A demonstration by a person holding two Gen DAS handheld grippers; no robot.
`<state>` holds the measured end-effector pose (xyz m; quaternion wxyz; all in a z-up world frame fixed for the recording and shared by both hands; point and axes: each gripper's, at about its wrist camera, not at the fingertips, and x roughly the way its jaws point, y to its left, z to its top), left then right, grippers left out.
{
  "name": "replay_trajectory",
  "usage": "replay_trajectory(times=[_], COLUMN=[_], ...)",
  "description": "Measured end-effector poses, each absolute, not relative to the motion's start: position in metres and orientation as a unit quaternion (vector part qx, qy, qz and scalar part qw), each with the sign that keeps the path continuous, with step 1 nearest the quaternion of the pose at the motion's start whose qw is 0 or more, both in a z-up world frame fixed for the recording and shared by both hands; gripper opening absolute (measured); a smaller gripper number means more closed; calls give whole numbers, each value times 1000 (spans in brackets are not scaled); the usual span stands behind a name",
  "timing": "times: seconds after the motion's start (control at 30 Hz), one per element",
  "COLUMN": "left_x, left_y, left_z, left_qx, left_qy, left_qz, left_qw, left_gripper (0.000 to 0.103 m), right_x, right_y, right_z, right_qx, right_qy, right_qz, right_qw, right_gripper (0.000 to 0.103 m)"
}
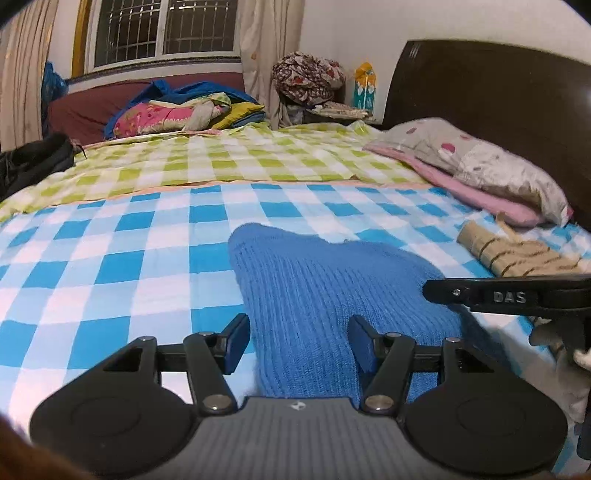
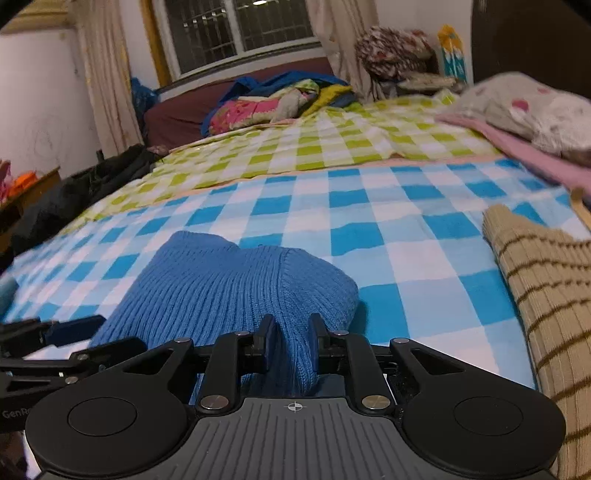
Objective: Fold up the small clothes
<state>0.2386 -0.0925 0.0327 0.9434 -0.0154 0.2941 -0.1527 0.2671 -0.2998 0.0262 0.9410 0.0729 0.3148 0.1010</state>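
Blue knitted garment (image 1: 332, 295) lay on the blue-and-white checked sheet (image 1: 110, 266), near the front edge of the bed, partly bunched into a rounded heap in the right wrist view.

Left gripper (image 1: 299, 341) hovered low over the garment's near end, jaws spread wide, one finger (image 1: 236, 341) over bare sheet and the other over the knit. Nothing between them was pinched.

Right gripper (image 2: 291, 341) had its jaws drawn in on a ridge of the blue knit, fabric standing up between the two pads (a narrow gap stayed, filled by the wool). From the left wrist view its black arm came in from the right, just above the garment's far side.

Tan striped knit (image 2: 546, 295) lay to the right of the blue one, apart from it, on the same sheet. Beyond, a green checked blanket (image 1: 240, 158) covered the far half of the bed. Pillow (image 1: 480, 162) with pink spots rested against the dark headboard (image 1: 498, 92). Pile of coloured bedding (image 1: 177, 110) sat under the barred window (image 1: 162, 29).
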Motion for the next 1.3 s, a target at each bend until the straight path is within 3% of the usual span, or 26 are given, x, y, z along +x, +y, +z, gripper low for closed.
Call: replay_trajectory(times=[0.2, 0.33, 0.57, 0.83, 1.3], left_x=[240, 243, 250, 234, 152], left_y=[-78, -75, -76, -72, -59], left_z=[23, 21, 8, 7, 10], left_qx=[-69, -100, -117, -107, -57], left_qy=[311, 315, 327, 336, 347], left_qz=[-166, -179, -198, -214, -169], left_qw=[933, 927, 917, 911, 921], left_gripper=[66, 66, 69, 68, 68], right_x=[242, 244, 262, 258, 192], right_y=[-313, -315, -332, -326, -307], right_z=[37, 24, 1, -1, 14], right_qx=[123, 122, 230, 270, 207], right_qy=[311, 326, 348, 357, 371], right_qz=[135, 122, 156, 179, 159], right_qw=[933, 930, 895, 876, 891], right_gripper=[49, 62, 62, 39, 41])
